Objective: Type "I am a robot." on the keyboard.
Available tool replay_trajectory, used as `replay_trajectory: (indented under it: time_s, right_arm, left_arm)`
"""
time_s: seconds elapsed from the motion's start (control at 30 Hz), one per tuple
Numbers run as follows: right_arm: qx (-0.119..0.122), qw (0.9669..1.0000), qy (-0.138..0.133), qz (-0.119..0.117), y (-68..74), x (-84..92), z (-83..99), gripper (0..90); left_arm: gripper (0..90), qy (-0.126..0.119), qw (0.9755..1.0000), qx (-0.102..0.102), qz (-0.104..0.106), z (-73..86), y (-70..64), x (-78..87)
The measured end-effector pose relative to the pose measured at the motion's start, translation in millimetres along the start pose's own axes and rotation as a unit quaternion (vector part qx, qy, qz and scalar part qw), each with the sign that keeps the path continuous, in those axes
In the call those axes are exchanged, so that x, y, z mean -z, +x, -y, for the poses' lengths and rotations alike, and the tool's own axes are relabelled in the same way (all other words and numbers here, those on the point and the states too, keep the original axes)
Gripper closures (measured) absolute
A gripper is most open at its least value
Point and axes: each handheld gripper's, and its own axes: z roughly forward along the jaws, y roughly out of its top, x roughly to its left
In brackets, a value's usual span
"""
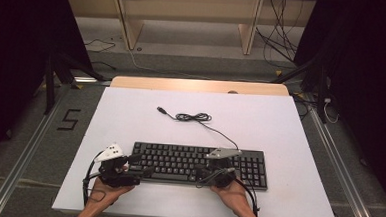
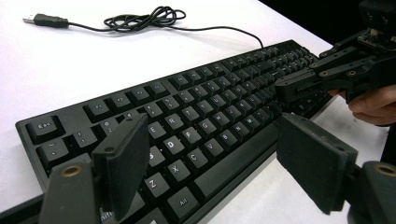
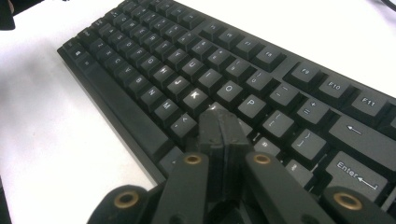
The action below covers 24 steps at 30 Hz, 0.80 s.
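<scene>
Keyboard [image 1: 198,164] sits at 6 o'clock on the table [image 1: 280,128], cable loose toward 12. Right gripper [image 3: 223,128] pressed together, tip over keys near L. Left gripper [image 2: 205,158] spread over the keyboard's left end. Typing looks barely started.

The table [image 1: 131,110] carried a white top that covered nearly all of it, with a narrow strip of pale wood left bare along the far edge. A black keyboard [image 1: 178,160] lay flat on the white surface, towards the near edge and slightly right of the middle, its long side running left to right. From its far right part a thin black cable [image 1: 220,132] ran away over the white top to the far left, gathered into a loose tangle about midway, and ended in a USB plug [image 1: 162,110] lying flat on the table, well apart from the keyboard.
</scene>
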Motion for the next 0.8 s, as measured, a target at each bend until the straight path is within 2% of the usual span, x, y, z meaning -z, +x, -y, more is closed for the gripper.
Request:
replay_trajectory:
  time_s: [0.8]
  right_arm:
    - [0.004, 0.9999, 0.007, -0.01, 4.2, -8.2, 0.6, 90.0]
  left_arm:
    - [24.3, 0.003, 1.0, -0.002, 0.003, 5.4, -1.3, 1.9]
